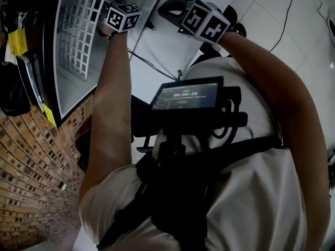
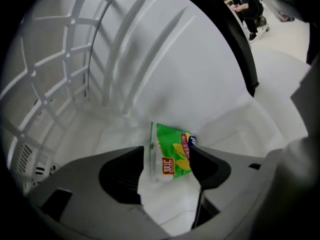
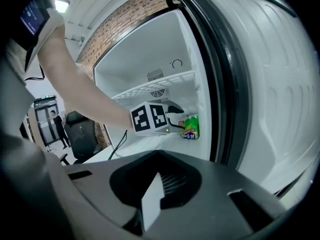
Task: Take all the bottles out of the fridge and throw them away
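Fridge open. Wire shelf [image 2: 50, 74] up at the left, white fridge floor [image 2: 100, 134] below it.

Left gripper [image 2: 167, 156]: reached inside the compartment, claw spread wide and pinching nothing. Its tips sit either side of the bottle [image 2: 174, 149] without pressing on it.

Bottle: small, clear plastic, green label, blue cap. It is on the fridge floor under the shelf, close to the right wall. In the right gripper view it looks roughly upright. Fill level not readable.

Handling, judged: light, thin-walled and likely to dent under a hard pinch. The label film is probably slick. Best hold is across the labelled mid-body, pads square to the sides, moderate squeeze.

Right gripper [image 3: 159, 159]: outside the fridge, near the door opening, claw pressed together and empty.
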Tool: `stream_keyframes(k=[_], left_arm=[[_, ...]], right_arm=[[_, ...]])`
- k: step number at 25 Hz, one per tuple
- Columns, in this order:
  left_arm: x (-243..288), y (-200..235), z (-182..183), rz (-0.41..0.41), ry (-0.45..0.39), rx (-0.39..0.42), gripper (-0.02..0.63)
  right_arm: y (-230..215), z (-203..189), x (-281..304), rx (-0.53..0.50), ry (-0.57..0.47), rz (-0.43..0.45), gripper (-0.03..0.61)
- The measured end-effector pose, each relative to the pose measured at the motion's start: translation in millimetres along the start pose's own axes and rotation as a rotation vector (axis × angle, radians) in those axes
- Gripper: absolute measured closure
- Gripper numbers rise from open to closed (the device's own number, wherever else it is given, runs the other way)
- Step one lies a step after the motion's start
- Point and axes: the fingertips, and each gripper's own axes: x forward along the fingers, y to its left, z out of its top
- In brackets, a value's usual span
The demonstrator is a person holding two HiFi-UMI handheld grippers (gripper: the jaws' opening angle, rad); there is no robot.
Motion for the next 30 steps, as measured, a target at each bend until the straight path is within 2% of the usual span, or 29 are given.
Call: stream_keyframes(k=[3,5,11,17,24,27,30], left_arm=[[3,7,2,0.033,-0.009,0.048,0.313],[9,10,-2,0.024,0.007,0.042,0.313],[32,-8,-21,-0.119,0.083,0.018,0.321],[22,-24,-21,-0.143,0.044,0.049,0.583],[-16,-27,-16,-0.087,-0.009,0.052,0.584],[-37,-32,-18,-0.080,-0.024,0.033,0.584],[-69,-40,-3,-0.087,-0.063,-0.004,0.584]], right_arm=[[9,-2,5,0.002,0.010,0.011,0.575],[15,-4,7,-0.001,0.017,0.020,0.575],[26,-9,8,-0.001,0.036,0.027,0.575],[25,-9,6,-0.010,0.026,0.015,0.575],[27,-12,4,-0.014,0.011,0.012,0.575],[30,-14,6,-0.018,0.008,0.024,0.575],[34,-14,-7,-0.023,-0.001,0.013,0.575]])
